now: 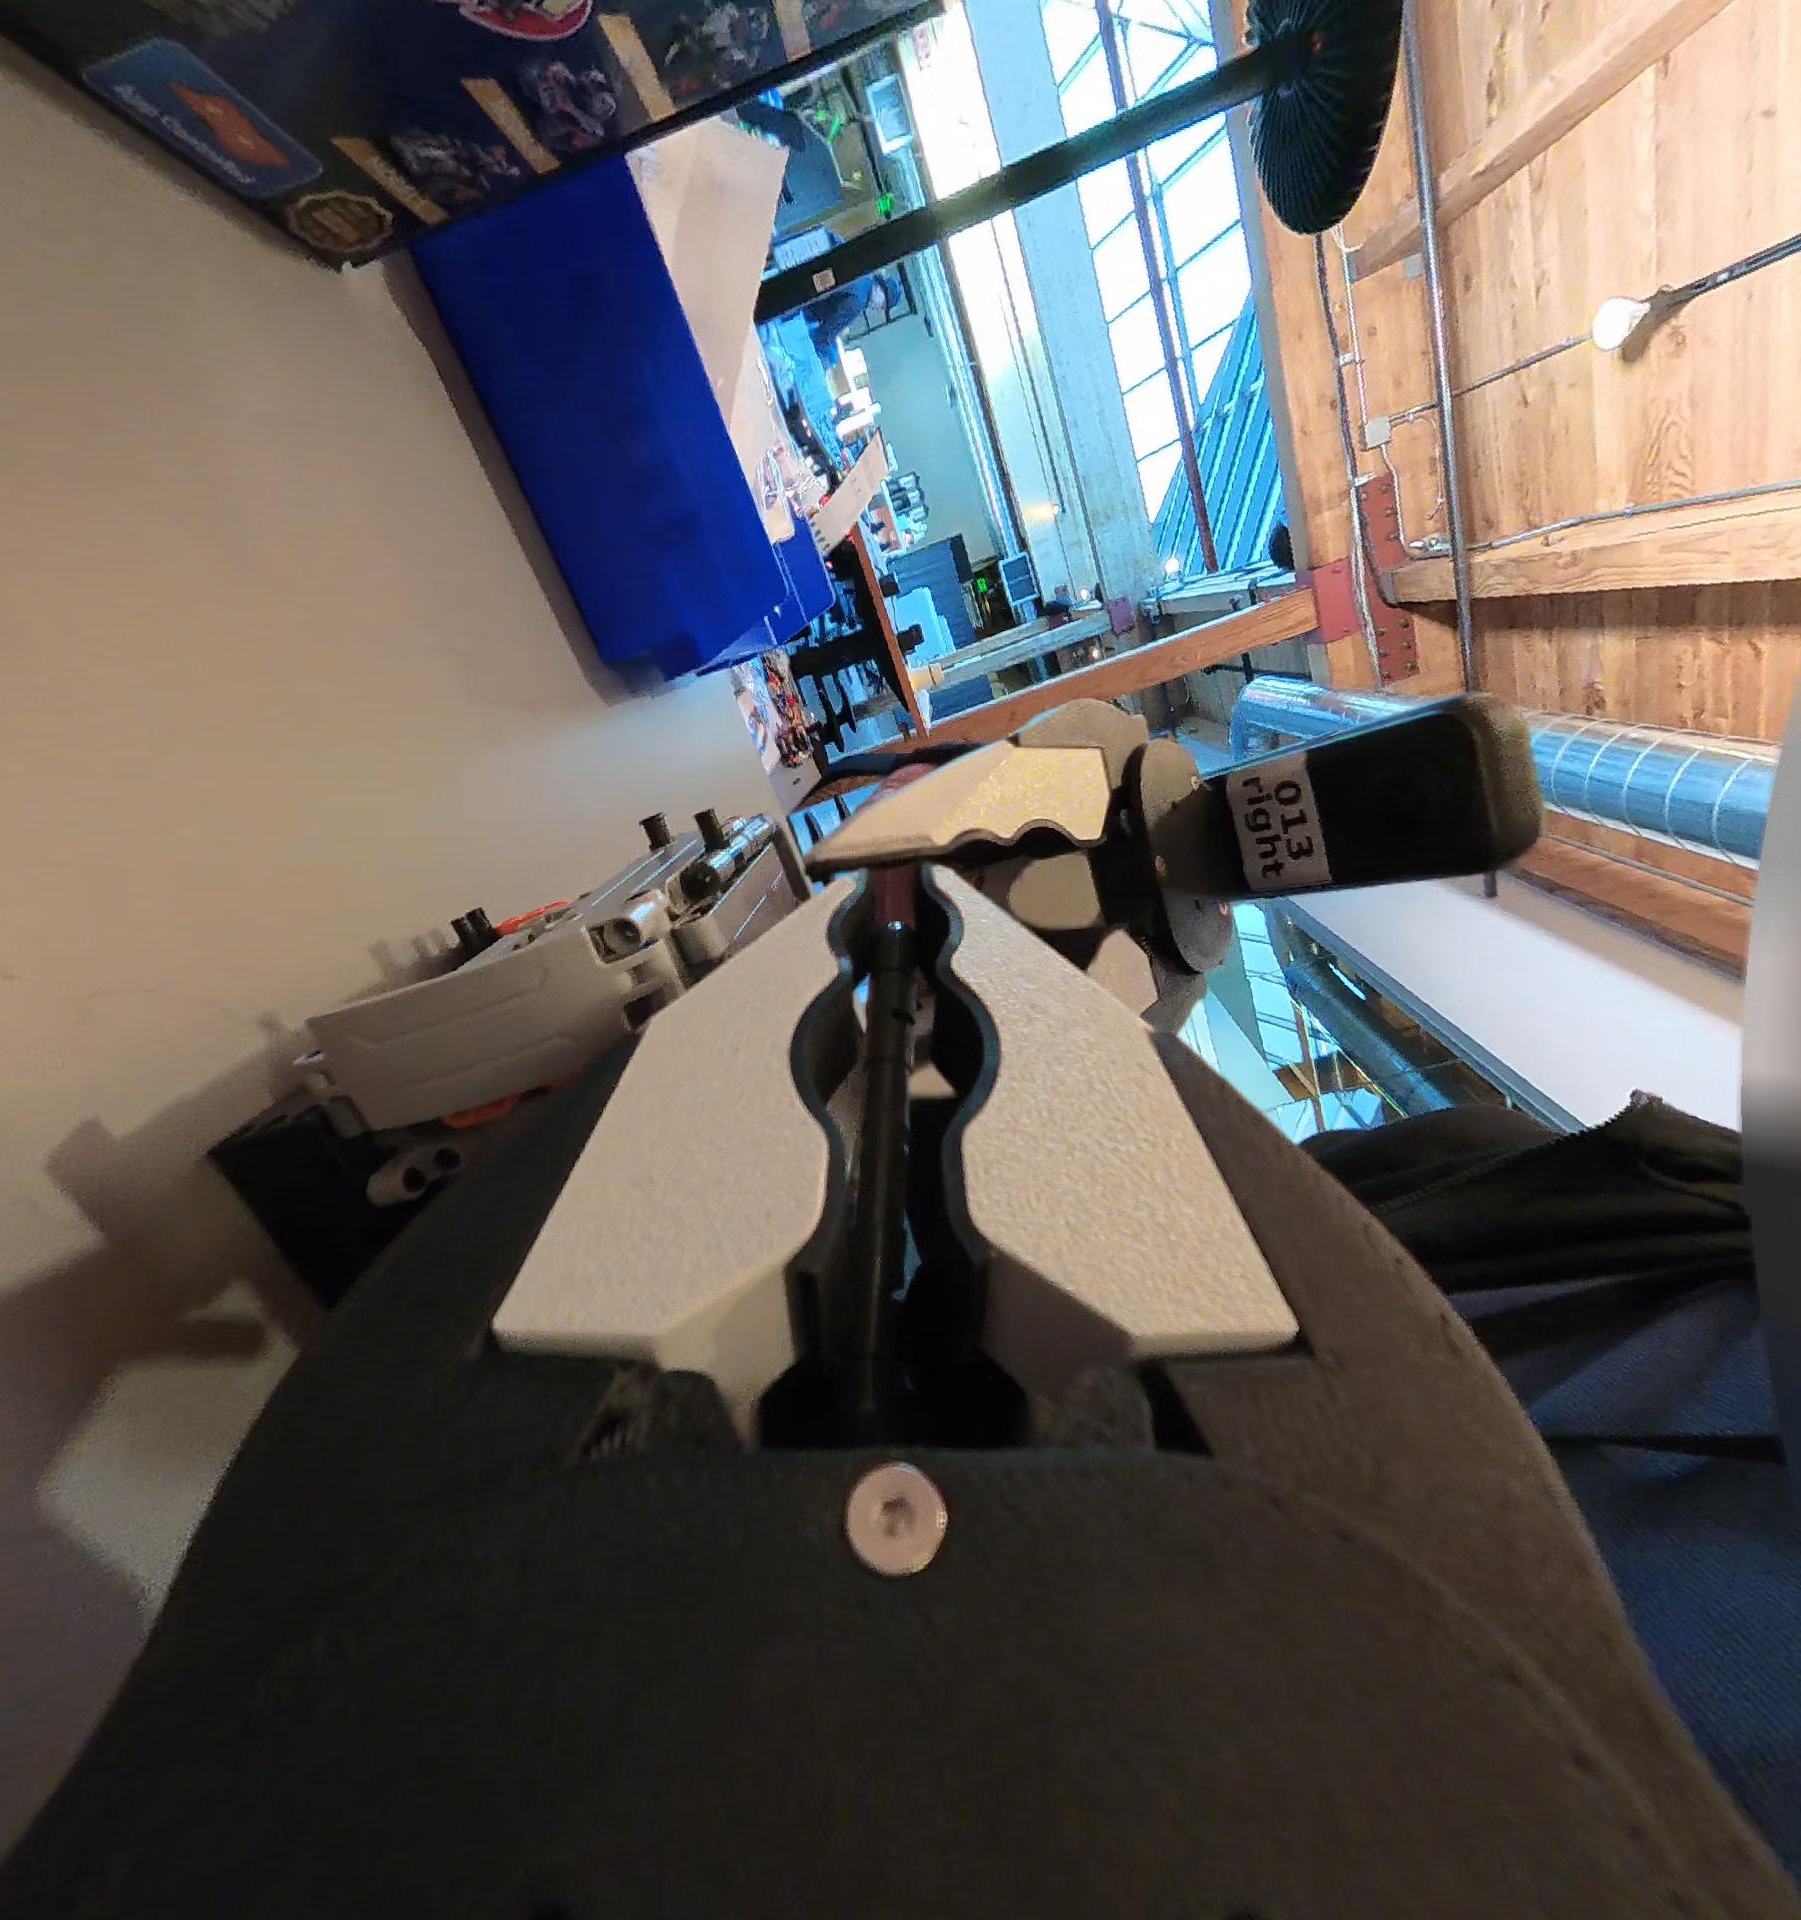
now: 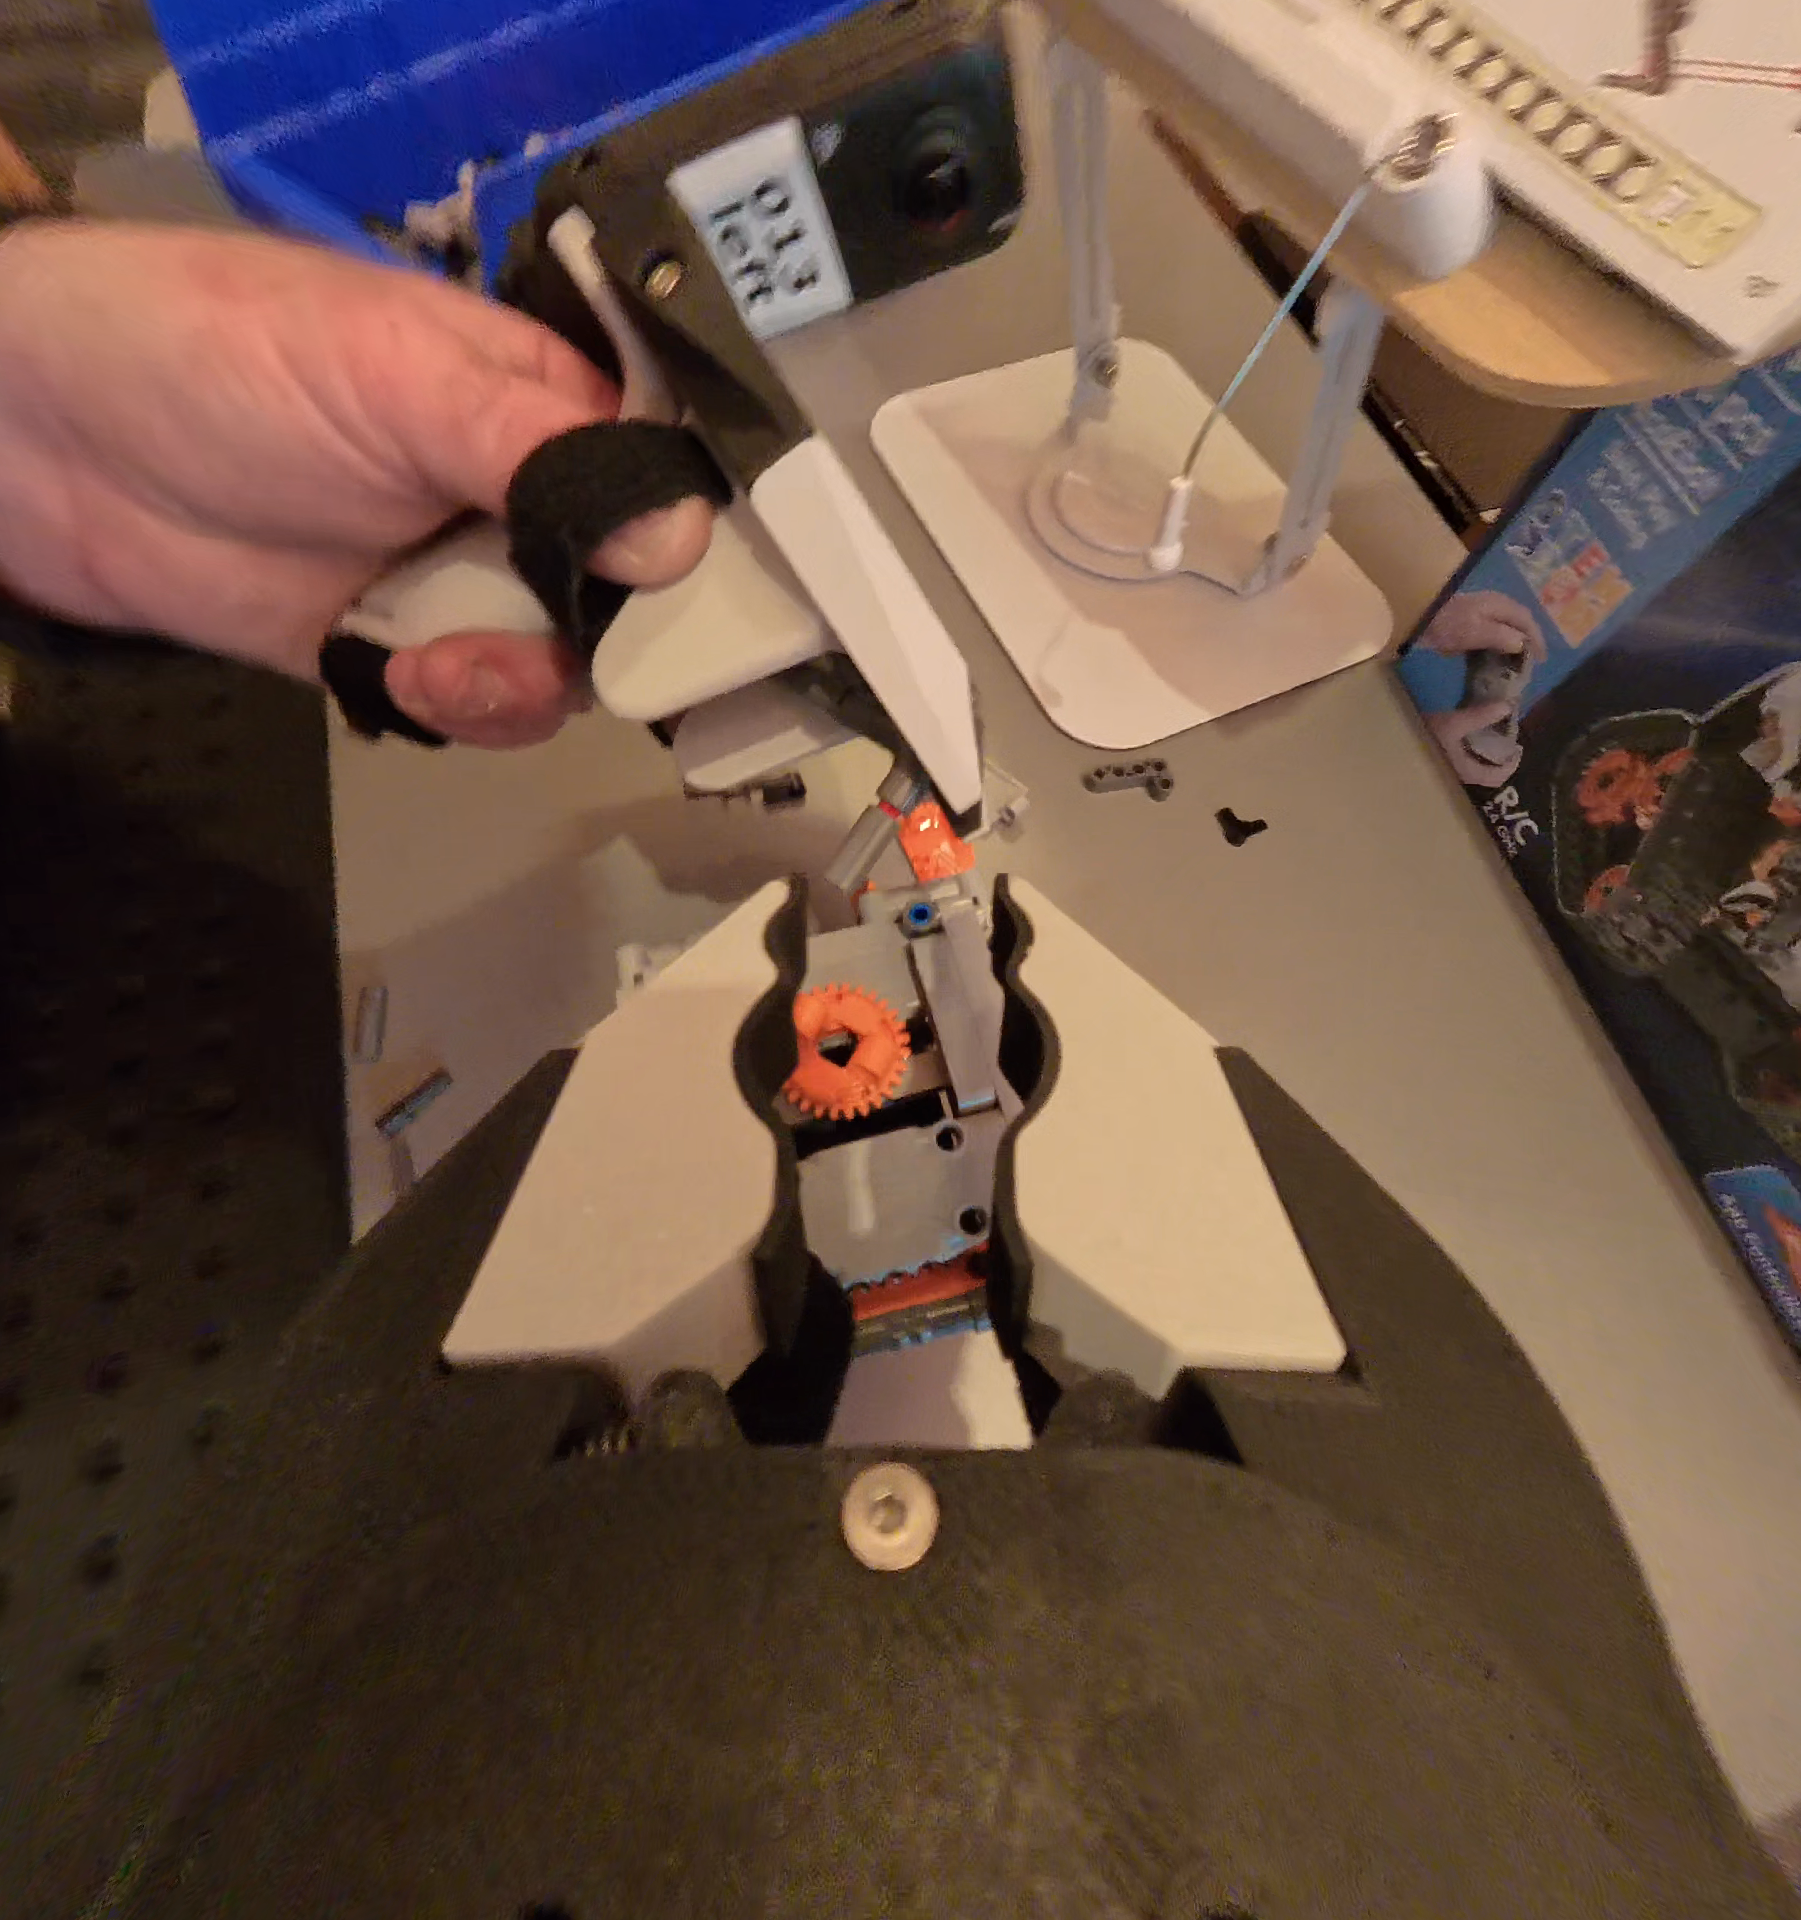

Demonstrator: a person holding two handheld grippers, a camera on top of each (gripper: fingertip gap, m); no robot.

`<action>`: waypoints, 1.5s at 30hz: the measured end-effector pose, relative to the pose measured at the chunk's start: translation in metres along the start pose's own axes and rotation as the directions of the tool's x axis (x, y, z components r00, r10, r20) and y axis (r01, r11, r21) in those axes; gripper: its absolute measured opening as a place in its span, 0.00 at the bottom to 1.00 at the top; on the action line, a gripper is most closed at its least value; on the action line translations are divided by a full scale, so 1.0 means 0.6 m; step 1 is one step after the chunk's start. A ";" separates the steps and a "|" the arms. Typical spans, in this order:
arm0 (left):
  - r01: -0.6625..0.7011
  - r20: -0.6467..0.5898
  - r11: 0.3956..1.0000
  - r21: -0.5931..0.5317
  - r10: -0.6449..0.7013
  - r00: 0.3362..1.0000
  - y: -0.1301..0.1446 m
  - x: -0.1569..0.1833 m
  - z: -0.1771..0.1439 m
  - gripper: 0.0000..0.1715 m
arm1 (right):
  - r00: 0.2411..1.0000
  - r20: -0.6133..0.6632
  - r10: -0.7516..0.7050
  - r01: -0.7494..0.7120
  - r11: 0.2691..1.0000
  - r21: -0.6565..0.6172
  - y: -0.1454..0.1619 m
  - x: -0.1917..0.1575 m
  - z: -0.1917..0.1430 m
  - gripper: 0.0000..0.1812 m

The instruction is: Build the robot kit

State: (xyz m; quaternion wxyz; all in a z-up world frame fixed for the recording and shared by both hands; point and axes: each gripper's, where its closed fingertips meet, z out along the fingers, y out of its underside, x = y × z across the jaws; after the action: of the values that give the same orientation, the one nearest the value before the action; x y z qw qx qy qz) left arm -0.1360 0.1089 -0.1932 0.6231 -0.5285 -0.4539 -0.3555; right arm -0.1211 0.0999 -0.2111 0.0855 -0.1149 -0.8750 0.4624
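The grey brick-built assembly [image 2: 901,1122] sits clamped between the fingers of the right tool [image 2: 898,904], at the centre of the right wrist view, held just above the counter [image 2: 1239,1039]. An orange toothed gear [image 2: 842,1051] is pinned to its face, and an orange part [image 2: 932,847] pokes out at its far end. It looks light and rigid, hard plastic, but made of pieces pressed together, so a twist or a hard squeeze could pop a joint. The flat grey sides, where the fingers press now, seem the soundest hold; the gear and the thin beams are best left alone.

At 12 o'clock the left tool [image 2: 875,769] comes in from 10 o'clock, a person's hand [image 2: 252,457] on its trigger. In the left wrist view it is nearly shut on a thin black axle [image 1: 888,1049], stiff and smooth, likely to slip.

Another grey brick assembly [image 1: 532,997] lies on the counter at 9 o'clock in that view. Loose small pieces [image 2: 1130,777] lie at 1 o'clock in the right wrist view, a white stand base [image 2: 1135,540] beyond, a blue bin [image 2: 376,94] at 11. A printed toy box [image 2: 1654,831] at 3 o'clock and a sticker on each tool carry writing, not repeated here.
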 end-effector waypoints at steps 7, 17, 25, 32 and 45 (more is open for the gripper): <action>0.021 -0.025 0.997 0.078 -0.019 1.000 -0.008 0.006 0.006 0.03 | 0.997 -0.046 0.056 -0.054 0.997 0.053 -0.011 0.000 0.005 0.06; -0.028 -0.032 0.999 0.039 0.029 0.999 -0.012 0.017 -0.002 0.10 | 0.992 0.073 0.104 -0.106 0.994 0.021 -0.013 0.017 -0.014 0.02; -0.137 0.041 0.967 -0.216 0.149 0.988 0.020 0.015 -0.025 0.13 | 0.958 0.277 0.075 -0.021 0.981 -0.192 0.001 0.026 -0.010 0.02; -0.151 0.105 0.950 -0.272 0.186 0.977 0.036 -0.016 -0.019 0.07 | 0.930 0.368 0.011 0.101 0.954 -0.283 0.002 0.025 0.015 0.02; -0.088 0.133 0.974 -0.207 0.118 0.984 0.030 -0.035 -0.013 0.03 | 0.935 0.346 0.080 0.002 0.973 -0.230 0.009 0.043 0.005 0.08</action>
State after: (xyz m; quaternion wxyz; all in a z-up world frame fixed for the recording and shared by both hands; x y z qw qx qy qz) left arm -0.1247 0.1037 -0.2193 0.5498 -0.6358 -0.4317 -0.3273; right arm -0.1462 0.1075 -0.2160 -0.0959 -0.0567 -0.9206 0.3742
